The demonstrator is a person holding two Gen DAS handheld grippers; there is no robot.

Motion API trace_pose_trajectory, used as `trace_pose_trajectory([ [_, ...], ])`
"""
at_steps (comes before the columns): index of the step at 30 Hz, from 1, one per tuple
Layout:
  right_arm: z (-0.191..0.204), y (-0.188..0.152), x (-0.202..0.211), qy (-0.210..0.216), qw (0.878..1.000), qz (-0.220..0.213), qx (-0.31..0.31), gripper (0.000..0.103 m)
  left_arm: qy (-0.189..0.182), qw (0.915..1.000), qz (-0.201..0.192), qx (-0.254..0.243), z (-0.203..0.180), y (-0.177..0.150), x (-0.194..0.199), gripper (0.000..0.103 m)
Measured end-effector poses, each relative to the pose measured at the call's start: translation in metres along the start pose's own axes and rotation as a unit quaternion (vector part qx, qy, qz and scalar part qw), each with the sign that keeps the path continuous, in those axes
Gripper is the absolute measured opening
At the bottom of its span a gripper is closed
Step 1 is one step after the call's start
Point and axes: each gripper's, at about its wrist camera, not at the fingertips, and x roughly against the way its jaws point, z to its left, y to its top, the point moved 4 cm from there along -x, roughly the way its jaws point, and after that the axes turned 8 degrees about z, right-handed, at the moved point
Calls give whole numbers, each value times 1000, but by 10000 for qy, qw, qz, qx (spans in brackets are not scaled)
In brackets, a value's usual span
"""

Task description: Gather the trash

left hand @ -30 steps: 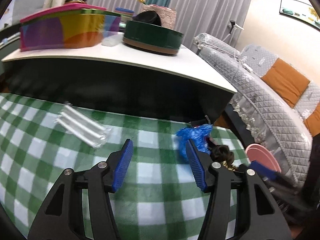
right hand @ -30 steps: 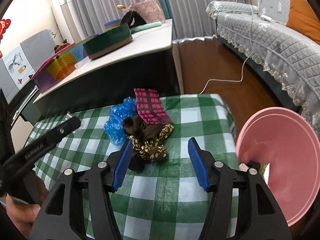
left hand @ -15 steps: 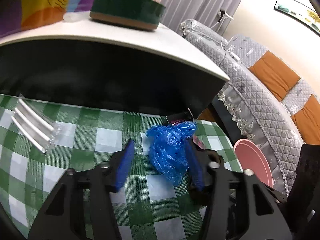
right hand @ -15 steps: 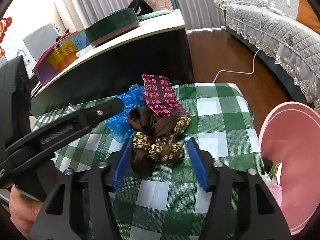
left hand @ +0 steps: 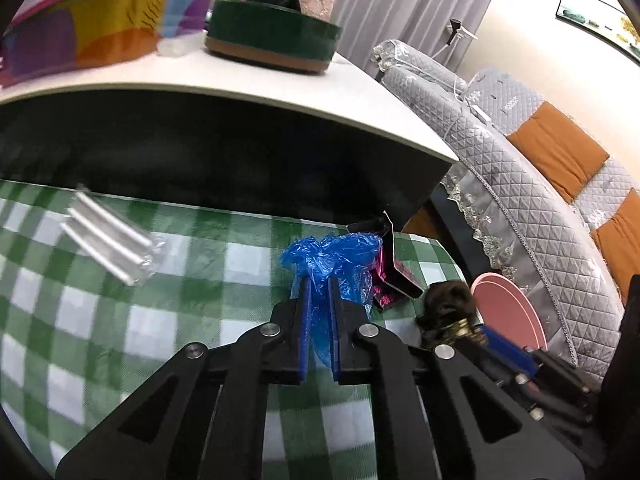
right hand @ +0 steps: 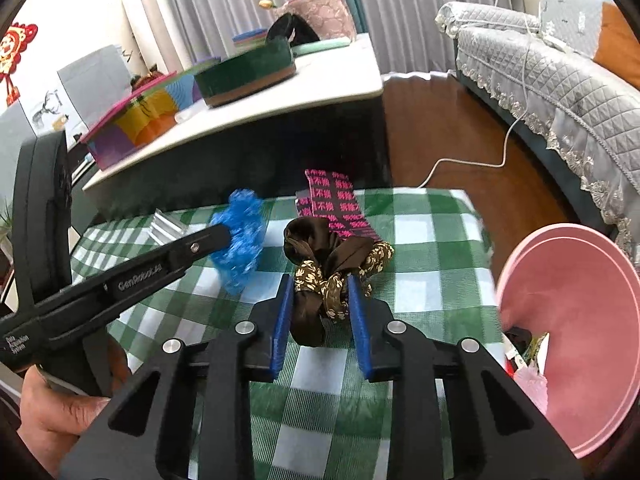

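A crumpled blue plastic bag (left hand: 332,264) lies on the green-checked cloth of the table (left hand: 120,320), and the left tool (left hand: 319,312) is closing on it, its blue pads pressed against the plastic on both sides. Just to its right sits a brown floral scrunchie (right hand: 332,268), caught between the pads of the right tool (right hand: 319,312), whose jaws are also closing, both pads touching the fabric. Behind the scrunchie a black wrapper with pink print (right hand: 336,204) lies flat, partly under it. A clear packet of white sticks (left hand: 108,240) rests well apart on the left. A pink bin (right hand: 568,320) stands just beside the table's right edge.
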Motion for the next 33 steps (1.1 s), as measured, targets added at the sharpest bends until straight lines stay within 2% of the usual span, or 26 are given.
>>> trace_pose_trajectory([
  [10, 3, -4, 71, -23, 9988, -490, -33, 28, 362, 9988, -323, -88, -10, -16, 56, 8],
  [17, -6, -13, 109, -298, 9971, -701, 4, 28, 546, 9965, -543, -317, -32, -39, 86, 8],
  [33, -40, -26, 149, -627, 9940, -863, -226, 28, 461, 9957, -598, -545, -69, -58, 99, 8],
])
